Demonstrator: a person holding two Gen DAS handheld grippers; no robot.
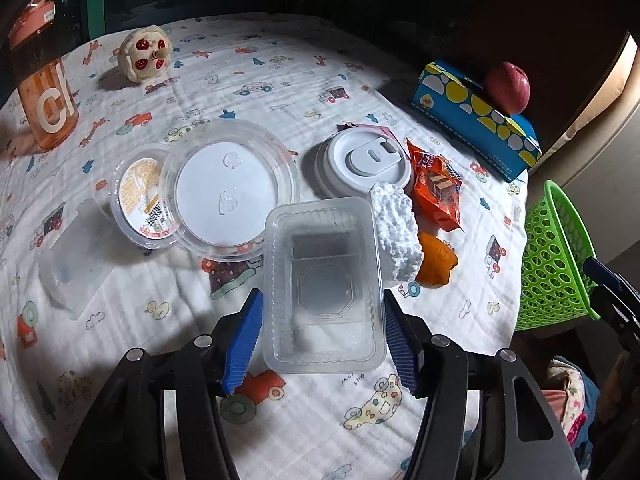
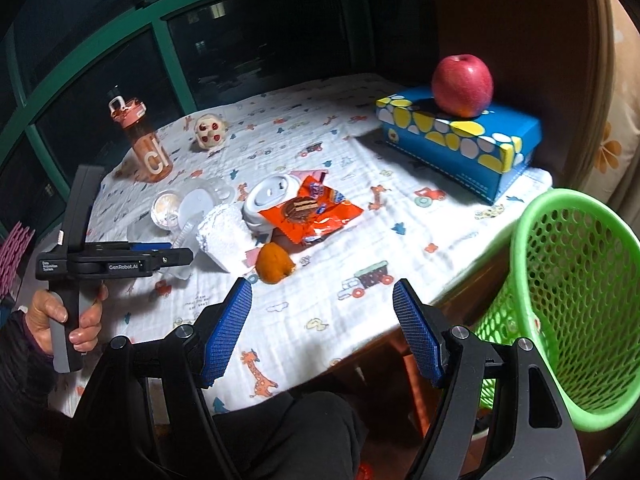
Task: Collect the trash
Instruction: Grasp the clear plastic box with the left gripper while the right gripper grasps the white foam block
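Observation:
A clear rectangular plastic container (image 1: 324,280) lies on the patterned tablecloth (image 1: 320,420). My left gripper (image 1: 322,296) has a blue pad against each of its long sides. Just beyond the container are a white foam piece (image 1: 396,232), an orange peel (image 1: 436,264), an orange snack wrapper (image 1: 436,192), a white cup lid (image 1: 360,160), a round clear lid (image 1: 228,192) and a small sealed cup (image 1: 140,196). My right gripper (image 2: 322,285) hangs open over the table's near edge with nothing between its fingers. The green mesh basket (image 2: 576,320) stands to its right, off the table.
An orange water bottle (image 1: 44,92) and a round toy (image 1: 144,54) stand at the far left. A blue tissue box (image 2: 460,136) carries a red apple (image 2: 462,86) at the far right. A person's hand (image 2: 60,316) grips the left gripper's handle.

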